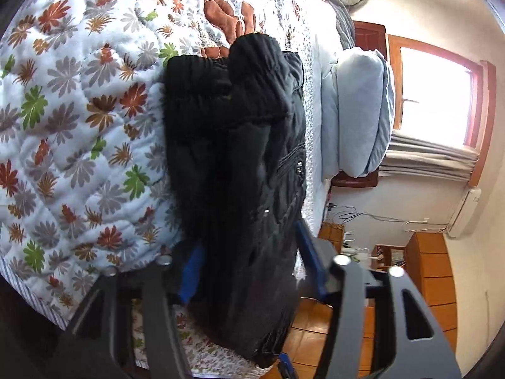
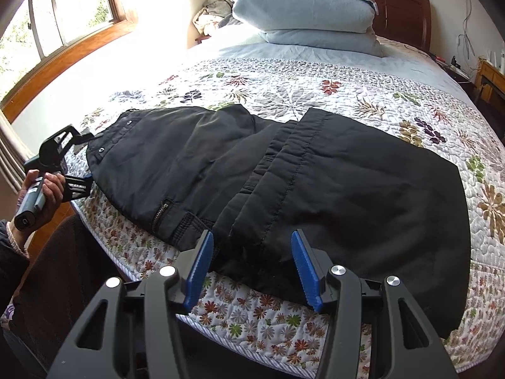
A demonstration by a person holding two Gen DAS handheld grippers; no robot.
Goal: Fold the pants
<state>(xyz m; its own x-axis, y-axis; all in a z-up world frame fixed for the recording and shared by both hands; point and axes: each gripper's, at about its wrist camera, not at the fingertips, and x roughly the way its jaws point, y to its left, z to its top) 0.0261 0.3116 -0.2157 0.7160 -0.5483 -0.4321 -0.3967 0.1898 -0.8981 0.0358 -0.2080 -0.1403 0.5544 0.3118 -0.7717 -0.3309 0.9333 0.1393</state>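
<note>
Black pants lie folded over across the flowered quilt, near the bed's front edge. In the right wrist view my right gripper stands open just over the pants' near edge, its blue pads flanking the flat cloth. At the far left a hand holds my left gripper against the waistband end. In the left wrist view the pants fill the gap of the left gripper, which is shut on the bulky cloth.
Stacked pale blue pillows sit at the headboard. A window is on the left wall. Beyond the bed's side are wooden floor and a wooden dresser. A dark-clothed leg is close to the bed edge.
</note>
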